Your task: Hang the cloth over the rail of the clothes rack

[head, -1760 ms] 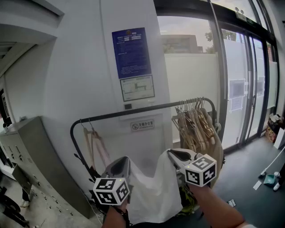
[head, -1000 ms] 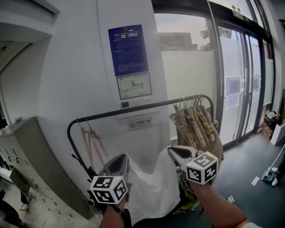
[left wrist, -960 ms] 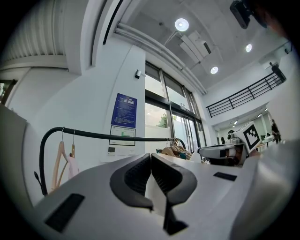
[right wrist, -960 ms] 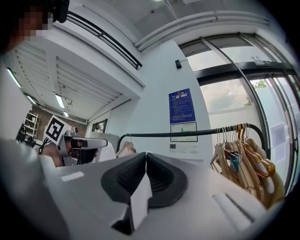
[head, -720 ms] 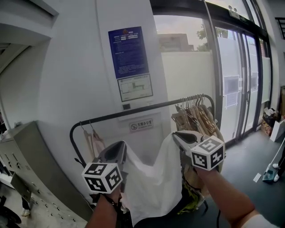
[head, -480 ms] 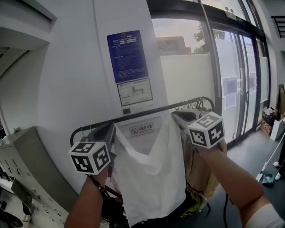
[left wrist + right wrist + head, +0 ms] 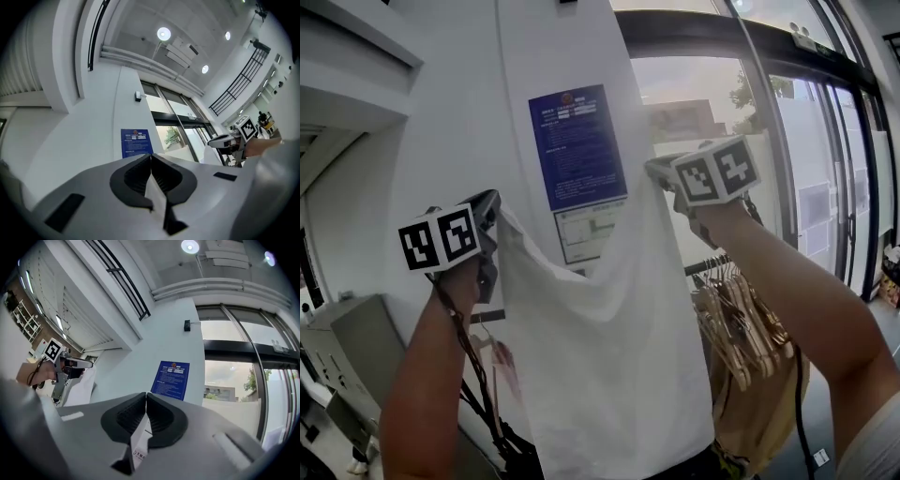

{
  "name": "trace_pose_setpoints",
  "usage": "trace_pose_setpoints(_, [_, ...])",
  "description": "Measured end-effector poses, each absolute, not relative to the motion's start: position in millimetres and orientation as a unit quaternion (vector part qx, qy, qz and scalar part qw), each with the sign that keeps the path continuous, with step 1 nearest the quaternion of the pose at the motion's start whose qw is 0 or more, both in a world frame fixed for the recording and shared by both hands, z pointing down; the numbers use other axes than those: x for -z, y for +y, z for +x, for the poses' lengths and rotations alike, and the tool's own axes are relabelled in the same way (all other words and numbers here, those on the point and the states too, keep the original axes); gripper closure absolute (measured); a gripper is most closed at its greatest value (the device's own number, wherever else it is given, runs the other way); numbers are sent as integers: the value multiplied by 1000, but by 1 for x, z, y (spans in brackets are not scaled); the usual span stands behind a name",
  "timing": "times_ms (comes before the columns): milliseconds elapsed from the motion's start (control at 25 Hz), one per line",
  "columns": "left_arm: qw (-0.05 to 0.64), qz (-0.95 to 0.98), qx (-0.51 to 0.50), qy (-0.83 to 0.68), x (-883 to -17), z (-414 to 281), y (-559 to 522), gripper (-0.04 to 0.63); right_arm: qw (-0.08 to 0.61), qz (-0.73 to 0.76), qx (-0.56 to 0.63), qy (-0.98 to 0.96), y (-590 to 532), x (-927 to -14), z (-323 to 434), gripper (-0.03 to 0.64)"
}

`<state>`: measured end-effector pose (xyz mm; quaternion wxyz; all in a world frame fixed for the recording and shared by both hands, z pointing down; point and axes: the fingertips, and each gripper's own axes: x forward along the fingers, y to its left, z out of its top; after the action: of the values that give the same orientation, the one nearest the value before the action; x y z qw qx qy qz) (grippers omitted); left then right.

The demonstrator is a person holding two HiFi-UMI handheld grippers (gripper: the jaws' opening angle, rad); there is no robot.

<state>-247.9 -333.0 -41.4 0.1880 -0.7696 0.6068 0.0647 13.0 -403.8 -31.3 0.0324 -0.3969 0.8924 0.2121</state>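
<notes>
Left gripper: jaws are clamping one top corner of the cloth.
Right gripper: jaws are pinching the other corner, at a small tag.
Cloth: hanging spread between both, high above the rail, hiding most of it.
Risk: lowering it blind, it could be snagging the hangers or falling short of the rail.
Writing: print on the blue notice and the tag is too small to read.

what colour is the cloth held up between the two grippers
Plain white; the cloth shows best in the head view.
</notes>
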Motion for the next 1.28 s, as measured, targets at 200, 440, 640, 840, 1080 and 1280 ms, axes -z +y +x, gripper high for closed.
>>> trace_pose_setpoints(200, [190,-726,-81,656,103,-284,-402,584,43,-402,-222,887,-494,100,21,608])
trace_pose_setpoints(440, [172,-688,-66,702,115,-340,-499,584,27,-442,-198,875,-622,119,11,607])
trace_pose_setpoints(640, [145,-674,-71,721,84,-383,-591,584,13,-476,-163,864,-721,73,-14,607])
trace_pose_setpoints(840, [136,-676,-62,721,34,-397,-671,584,-34,-497,-178,849,-787,12,-45,607])
trace_pose_setpoints(1080, [57,-694,-60,715,-47,-411,-732,583,-88,-496,-135,853,-836,-62,-62,607])
trace_pose_setpoints(1280, [37,-696,-32,717,-74,-413,-751,583,-124,-500,-147,845,-846,-81,-70,607])
